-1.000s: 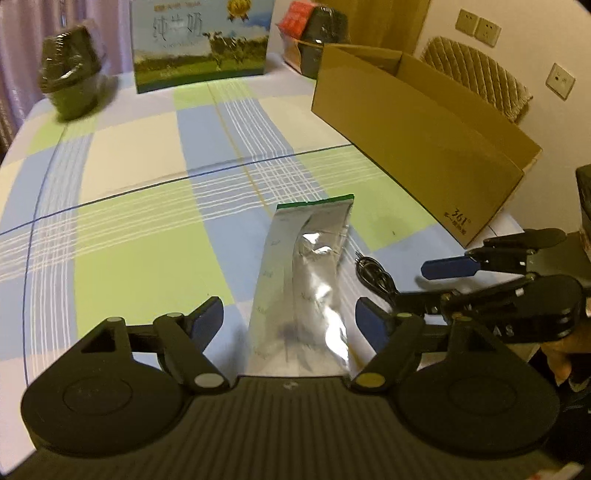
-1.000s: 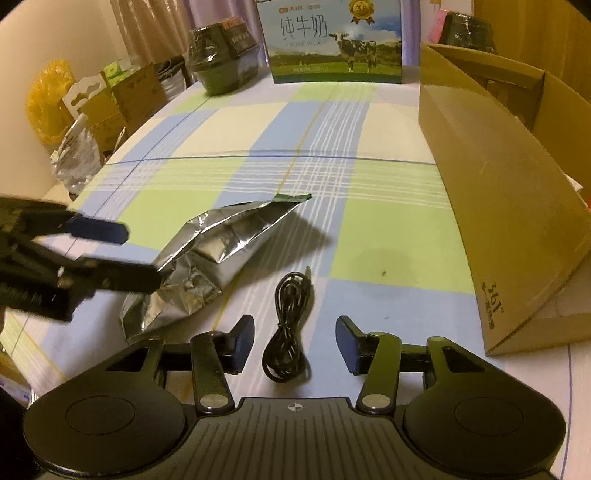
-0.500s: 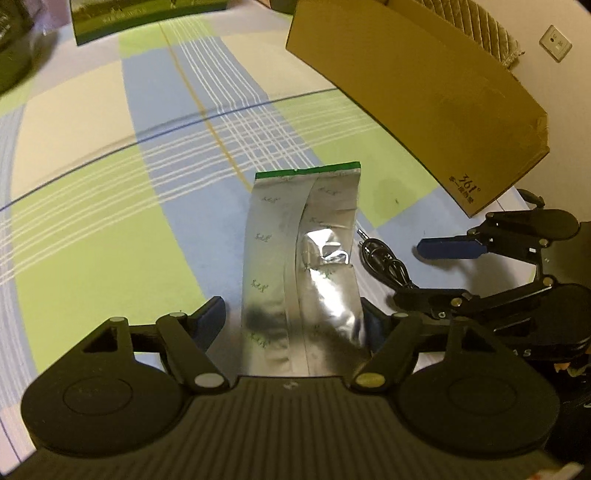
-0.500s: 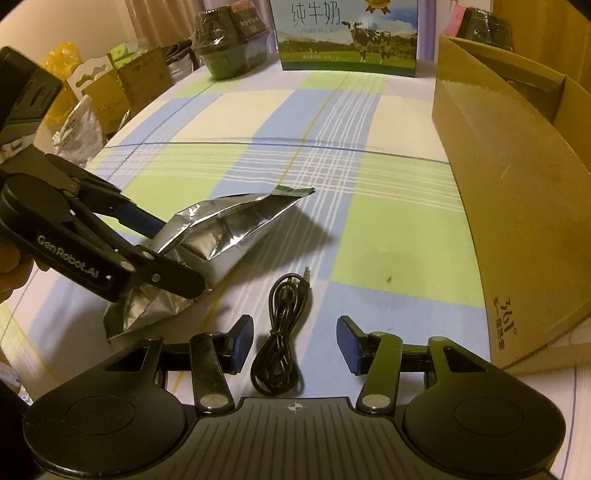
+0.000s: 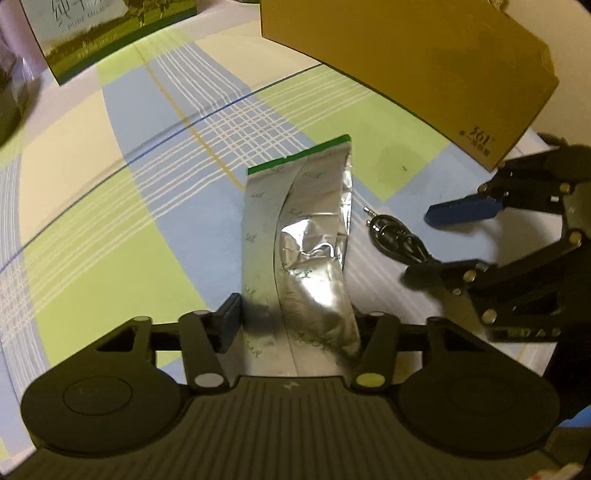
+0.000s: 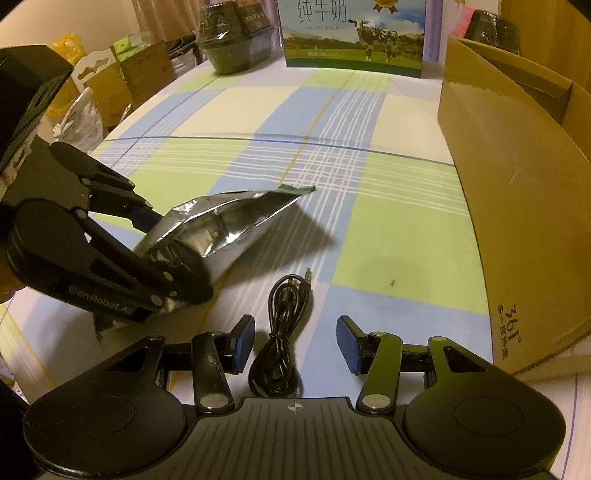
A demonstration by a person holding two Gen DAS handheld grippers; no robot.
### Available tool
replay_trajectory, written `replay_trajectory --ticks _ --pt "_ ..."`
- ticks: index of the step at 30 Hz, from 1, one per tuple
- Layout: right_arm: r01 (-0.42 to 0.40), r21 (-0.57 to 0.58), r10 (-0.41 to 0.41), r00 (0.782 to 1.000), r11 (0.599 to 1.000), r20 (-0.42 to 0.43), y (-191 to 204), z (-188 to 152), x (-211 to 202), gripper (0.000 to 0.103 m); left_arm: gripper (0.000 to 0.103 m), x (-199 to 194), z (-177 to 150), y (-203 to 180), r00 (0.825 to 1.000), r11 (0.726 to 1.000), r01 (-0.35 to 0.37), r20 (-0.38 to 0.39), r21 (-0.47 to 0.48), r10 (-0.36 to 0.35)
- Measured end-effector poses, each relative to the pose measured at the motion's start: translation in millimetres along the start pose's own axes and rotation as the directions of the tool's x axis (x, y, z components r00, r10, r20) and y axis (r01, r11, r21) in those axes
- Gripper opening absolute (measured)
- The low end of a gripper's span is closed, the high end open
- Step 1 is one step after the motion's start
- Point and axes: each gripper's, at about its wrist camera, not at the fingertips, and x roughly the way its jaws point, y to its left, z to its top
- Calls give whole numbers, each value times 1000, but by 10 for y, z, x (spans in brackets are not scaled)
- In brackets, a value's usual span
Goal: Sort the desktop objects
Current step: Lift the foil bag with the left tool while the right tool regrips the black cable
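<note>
Over the last second my left gripper (image 5: 295, 325) has come down and forward onto the near end of the silver foil pouch (image 5: 303, 236), and its fingers have drawn in from a wide spread until they press against both sides of the bag. I read that as a closed grip on the pouch, whose far green-edged end now tilts up off the checked tablecloth (image 5: 110, 221) in the right wrist view. That suggests the first sort is under way, with the open cardboard box (image 6: 517, 206) on the right the likely destination (my guess; nothing marks it as such). My right gripper (image 6: 295, 343) has barely moved: it hangs low with its blue pads spread apart, the coiled black audio cable (image 6: 280, 332) lying on the cloth between them, untouched. The cable lies just beside the pouch, between it and the box. Several things I cannot settle. The left gripper's right fingertip is hidden behind the foil in its own view, so I cannot see how much of the bag is actually pinched. The pouch's near end is buried under the gripper body, and I cannot tell whether it is full or nearly empty. The box interior is mostly cut off. The milk carton (image 6: 354, 33) and dark container (image 6: 236, 48) at the far edge look blurred in the left view.
</note>
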Motion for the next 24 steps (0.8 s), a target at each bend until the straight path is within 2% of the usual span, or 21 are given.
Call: replay_trajectory --ticks 4,7,17,20,23,24 --pt "-3 -4 3 1000 1000 7 26 -2 -21 47 34 -36 -6 42 1000 1000 6 9 -22 -6" --pt "-7 -7 7 1000 1000 12 43 -1 -27 47 32 -92 -21 38 1000 1000 -19 21 -21 20" --pt "-16 -6 16 1000 1000 10 57 7 24 46 32 -101 -30 73 999 999 -29 16 -30 30" --pt "-11 -11 11 1000 1000 12 67 1 35 42 33 -95 -24 74 999 999 -28 15 -38 29" --pt "6 -31 -5 1000 1000 19 98 0 47 38 38 -74 -28 82 1000 999 -29 5 -45 29" --pt "10 -40 -9 1000 999 18 116 -4 55 36 43 -55 -32 75 999 998 -34 -2 -45 34"
